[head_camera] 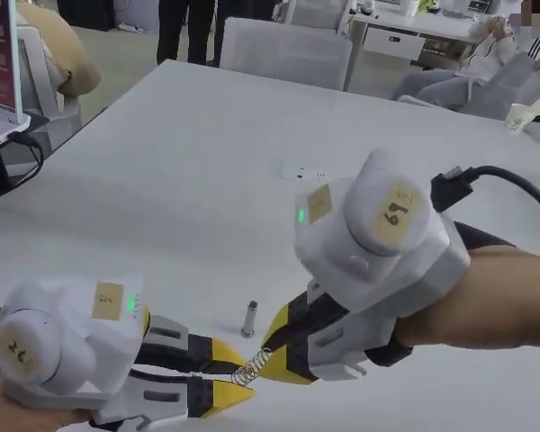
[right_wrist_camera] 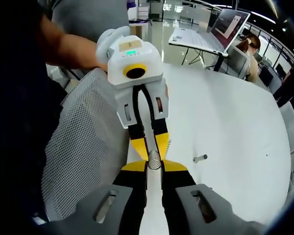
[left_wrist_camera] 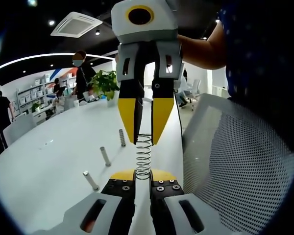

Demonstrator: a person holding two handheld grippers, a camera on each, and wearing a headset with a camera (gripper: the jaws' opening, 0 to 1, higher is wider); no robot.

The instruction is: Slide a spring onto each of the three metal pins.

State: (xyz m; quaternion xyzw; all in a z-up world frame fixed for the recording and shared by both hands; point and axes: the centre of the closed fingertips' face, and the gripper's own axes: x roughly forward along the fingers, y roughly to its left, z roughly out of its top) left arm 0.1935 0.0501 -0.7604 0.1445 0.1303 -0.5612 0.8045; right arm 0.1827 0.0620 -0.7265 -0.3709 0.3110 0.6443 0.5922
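Jaws of both tools close on one coil spring (left_wrist_camera: pixel 143 156) at a workbench. The left gripper (left_wrist_camera: pixel 143 177) pinches its near end and the right gripper (left_wrist_camera: pixel 145 139) clamps the far end, so the wire spans the gap between the yellow tips, clear of the smooth white table (left_wrist_camera: pixel 54 161). Held at both ends, the thin steel coil likely cannot flop or roll while one hand takes it over for threading. Three metal pins (left_wrist_camera: pixel 105 155), short dull-grey cylinders, stand in a row at about 9 o'clock of the spring in the left gripper view. In the head view one pin (head_camera: pixel 249 319) shows at 12 o'clock of it, just beyond the tips. None appears to carry a spring yet. A white mesh chair back (left_wrist_camera: pixel 235 156) sits at 3 o'clock.
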